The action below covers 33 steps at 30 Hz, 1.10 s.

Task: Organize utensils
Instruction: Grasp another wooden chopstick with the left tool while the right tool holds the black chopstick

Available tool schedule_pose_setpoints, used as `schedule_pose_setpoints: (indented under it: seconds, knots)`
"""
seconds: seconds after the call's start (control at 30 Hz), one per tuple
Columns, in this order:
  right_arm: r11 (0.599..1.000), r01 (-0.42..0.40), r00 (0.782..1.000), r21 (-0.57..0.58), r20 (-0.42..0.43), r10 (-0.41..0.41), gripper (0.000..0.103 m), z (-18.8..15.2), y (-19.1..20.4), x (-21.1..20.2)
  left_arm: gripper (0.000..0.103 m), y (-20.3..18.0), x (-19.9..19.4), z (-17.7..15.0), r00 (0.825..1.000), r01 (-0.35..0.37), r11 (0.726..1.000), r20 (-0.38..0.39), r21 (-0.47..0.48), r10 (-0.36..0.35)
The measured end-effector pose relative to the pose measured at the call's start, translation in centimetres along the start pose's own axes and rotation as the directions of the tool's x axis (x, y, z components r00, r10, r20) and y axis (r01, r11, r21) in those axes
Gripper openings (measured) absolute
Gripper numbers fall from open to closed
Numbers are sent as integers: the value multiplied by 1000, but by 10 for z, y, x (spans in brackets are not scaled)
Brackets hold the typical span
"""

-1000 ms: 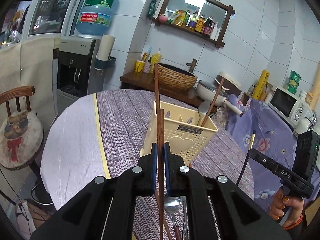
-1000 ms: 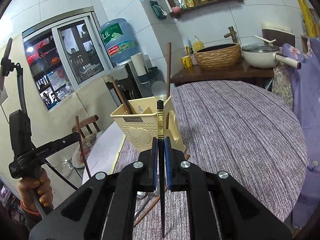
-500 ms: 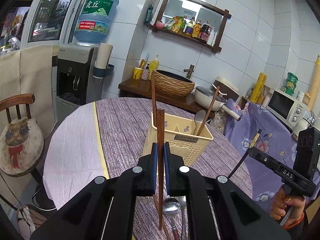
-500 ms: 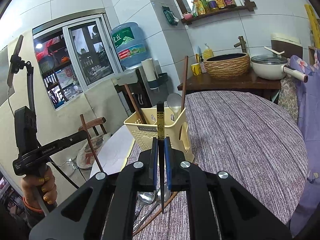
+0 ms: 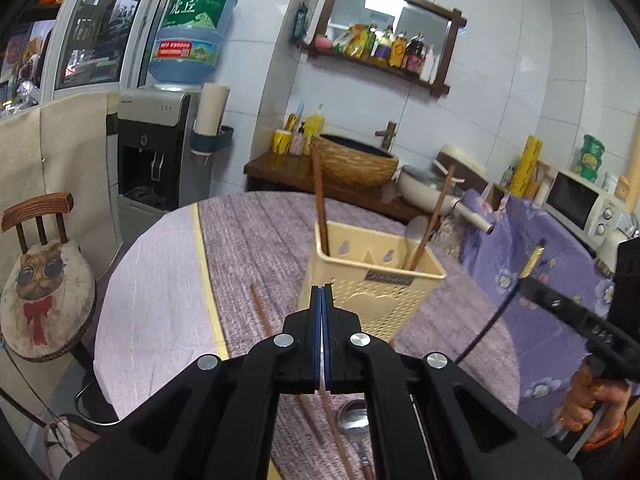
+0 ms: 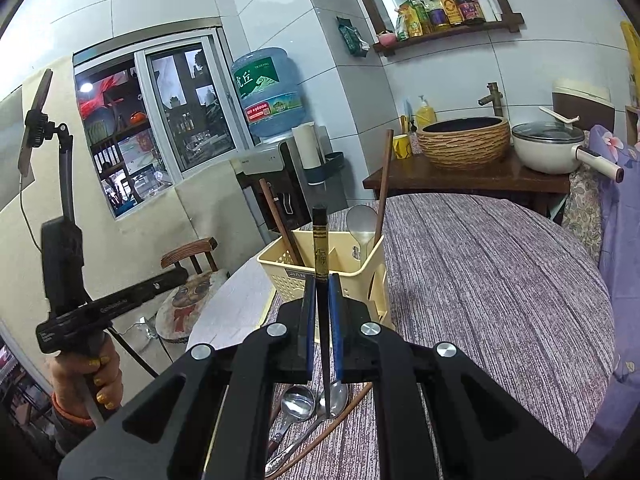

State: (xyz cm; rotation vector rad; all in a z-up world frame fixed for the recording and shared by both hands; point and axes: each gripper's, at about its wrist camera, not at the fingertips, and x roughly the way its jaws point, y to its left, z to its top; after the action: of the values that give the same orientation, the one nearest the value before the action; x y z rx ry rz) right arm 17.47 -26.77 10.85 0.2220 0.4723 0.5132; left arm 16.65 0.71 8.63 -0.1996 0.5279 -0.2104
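Left gripper [image 5: 322,300], low centre of its view, has its blue pads pressed together with nothing between them; a brown chopstick [image 5: 262,312] lies on the purple tablecloth [image 5: 256,240] just left. Right gripper [image 6: 322,292] clamps a black chopstick [image 6: 320,248] upright before the cream utensil basket [image 6: 288,264], spoons [image 6: 298,404] below.

Our black left gripper [image 5: 322,300], blue pads, silver screws, matching right gripper [image 6: 322,292], yellow-painted nails on our left hand [image 6: 86,384], orange wristband
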Motion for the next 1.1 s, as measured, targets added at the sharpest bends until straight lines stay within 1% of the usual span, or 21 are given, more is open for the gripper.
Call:
schedule_pose_setpoints:
  seconds: [0.03, 0.07, 0.1, 0.13, 0.2, 0.23, 0.27, 0.3, 0.33, 0.37, 0.43, 0.5, 0.53, 0.6, 0.67, 0.73, 0.83, 0.9, 1.03, 1.1]
  knots:
    - [1000, 1, 1000, 2, 0, -1, 8, 0, -1, -1, 7, 5, 6, -1, 1000, -20, 1000, -8, -9, 20]
    - [1000, 4, 1000, 3, 1, -4, 8, -1, -1, -1, 14, 11, 16, -2, 998, -53, 999, -33, -11, 53]
    - [1000, 6, 1000, 2, 3, -6, 8, -1, -1, -2, 37, 18, 26, -4, 995, -75, 997, -64, -13, 74]
    - [1000, 5, 1000, 2, 5, -5, 8, -1, 1, -3, 46, 25, 36, -6, 992, -86, 996, -91, -22, 84]
    - [1000, 6, 1000, -3, 11, -6, 8, 0, 2, -5, 45, 38, 62, -13, 982, -103, 994, -165, -42, 95]
    - [1000, 8, 1000, -5, 14, -8, 8, 0, 3, -6, 45, 44, 79, -17, 972, -113, 993, -211, -43, 101]
    - [1000, 10, 1000, -9, 18, -9, 8, 1, 3, -7, 45, 48, 90, -20, 965, -123, 991, -237, -48, 108]
    - [1000, 11, 1000, -10, 19, -10, 8, 1, 4, -7, 44, 52, 103, -24, 957, -135, 989, -268, -55, 116]
    - [1000, 12, 1000, -11, 19, -12, 8, 1, 4, -7, 39, 55, 117, -27, 946, -145, 988, -302, -56, 122]
    - [1000, 13, 1000, -11, 18, -13, 8, 1, 4, -7, 37, 56, 125, -28, 940, -148, 987, -318, -59, 122]
    - [1000, 15, 1000, -10, 18, -15, 8, 1, 3, -6, 36, 56, 137, -29, 937, -144, 987, -329, -65, 115]
    - [1000, 19, 1000, -4, 18, -19, 8, 0, 1, -6, 33, 54, 150, -27, 933, -166, 985, -332, -49, 140]
    - [1000, 19, 1000, 1, 17, -19, 8, 0, 0, -5, 31, 56, 155, -26, 931, -173, 983, -337, -57, 144]
    - [1000, 20, 1000, 4, 14, -20, 8, -1, 0, -4, 30, 62, 166, -24, 930, -168, 981, -345, -94, 126]
    - [1000, 20, 1000, 5, 7, -20, 8, -3, 0, -2, 30, 63, 174, -22, 923, -198, 977, -349, -74, 161]
    - [1000, 17, 1000, 4, 3, -17, 8, -4, 1, 0, 25, 62, 182, -22, 916, -208, 976, -365, -68, 170]
    - [1000, 11, 1000, 6, 3, -11, 8, -5, 3, 0, 24, 63, 190, -24, 903, -236, 971, -379, -38, 204]
    - [1000, 9, 1000, 6, 1, -9, 8, -5, 4, 1, 25, 62, 194, -24, 903, -234, 972, -378, -32, 205]
    - [1000, 8, 1000, 8, -4, -8, 8, -6, 5, 3, 25, 61, 198, -22, 895, -246, 969, -385, -3, 226]
    - [1000, 6, 1000, 7, -6, -6, 8, -5, 5, 4, 23, 60, 201, -20, 892, -253, 967, -384, 13, 239]
